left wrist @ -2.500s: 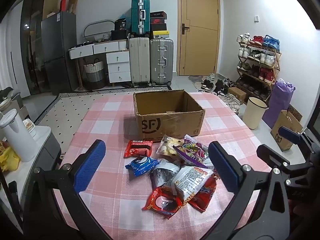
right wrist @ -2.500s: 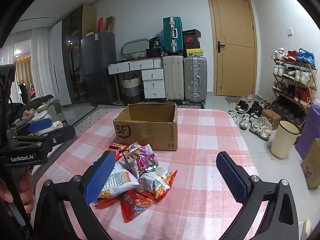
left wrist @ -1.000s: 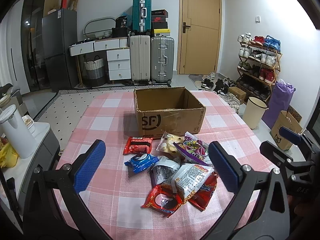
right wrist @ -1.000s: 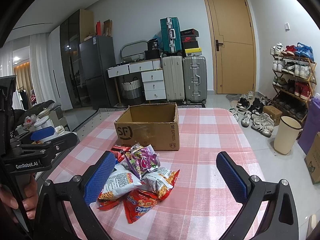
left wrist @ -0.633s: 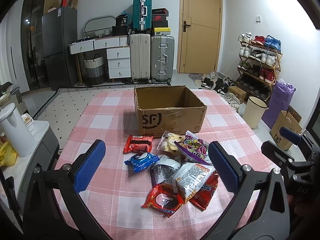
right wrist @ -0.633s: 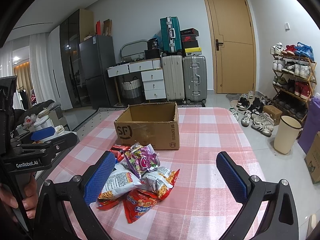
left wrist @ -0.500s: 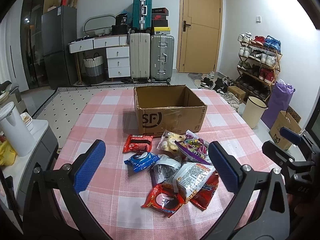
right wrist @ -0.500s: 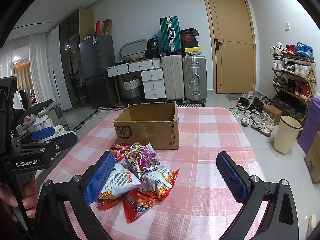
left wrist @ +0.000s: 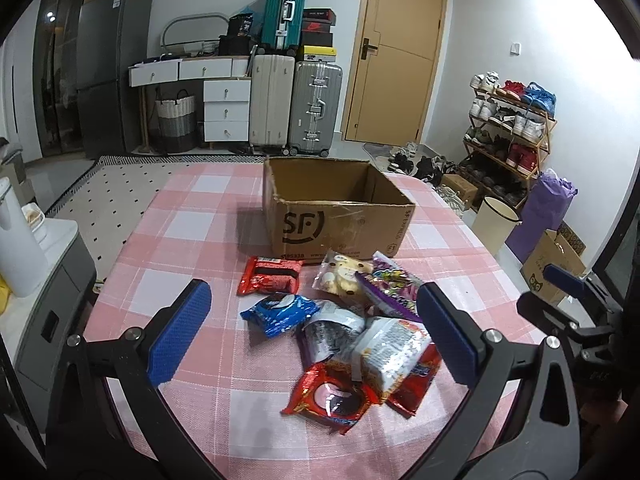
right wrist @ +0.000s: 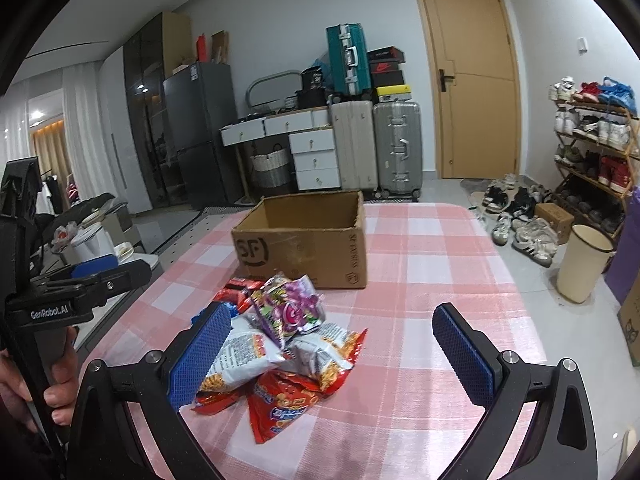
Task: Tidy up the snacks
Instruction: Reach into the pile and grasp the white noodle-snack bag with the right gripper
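Both grippers, left gripper [left wrist: 310,332] and right gripper [right wrist: 332,352], hang spread wide and empty, having drifted only slightly nearer the heap of foil snack packets [left wrist: 340,320]. Nothing is packed yet. Just behind it, the open brown cardboard box [left wrist: 336,216] looks empty; the pink checked tablecloth [right wrist: 440,280] leaves free room rightward.

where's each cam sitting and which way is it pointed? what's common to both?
Left wrist: rides the left hand-held gripper, open, above the table's near edge, facing the snack pile and cardboard box; the right hand-held gripper shows at its right edge.
Right wrist: rides the right hand-held gripper, open, further right, facing the same way; a hand holding the left hand-held gripper shows at its left edge.
Shared: snack pile, cardboard box, checked tablecloth, suitcases, door.
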